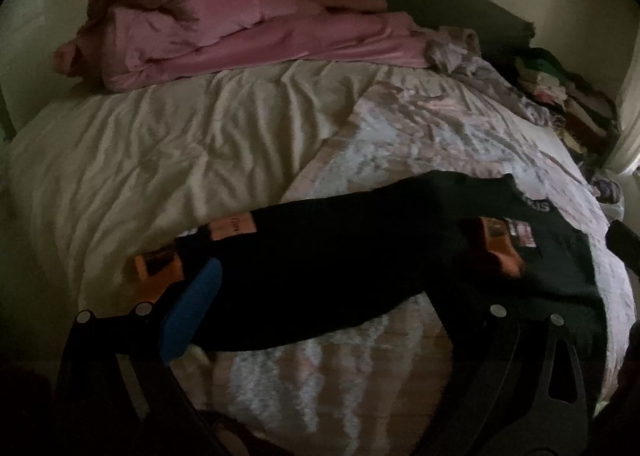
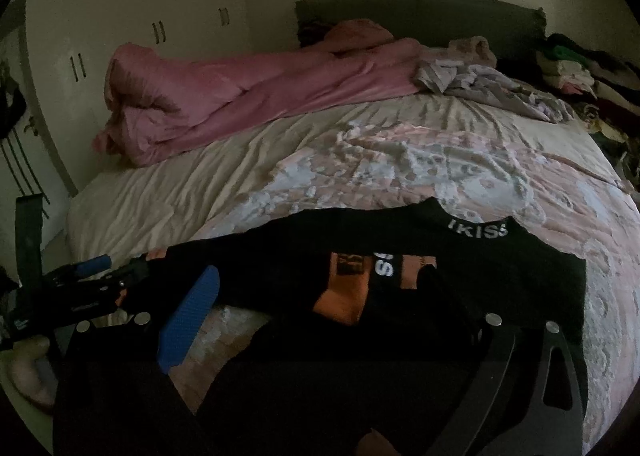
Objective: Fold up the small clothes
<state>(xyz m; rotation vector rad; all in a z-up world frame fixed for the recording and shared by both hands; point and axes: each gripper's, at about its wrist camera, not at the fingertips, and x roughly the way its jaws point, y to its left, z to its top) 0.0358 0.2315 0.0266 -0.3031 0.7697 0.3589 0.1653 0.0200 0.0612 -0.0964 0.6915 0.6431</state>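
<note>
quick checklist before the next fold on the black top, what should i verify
1. Black top lies on the bed, its neckband facing away from the cameras: ok.
2. Top spread flat: not ok, one sleeve stretches far out to the left and the cloth bunches near the orange patch.
3. Left gripper jaws wide apart over the sleeve, gripping nothing: ok.
4. Right gripper jaws wide apart over the body of the top: ok.
5. Pink duvet and clothes pile lie far from the top: ok.
6. Hem edge nearest the cameras: cannot tell, too dark.
</note>
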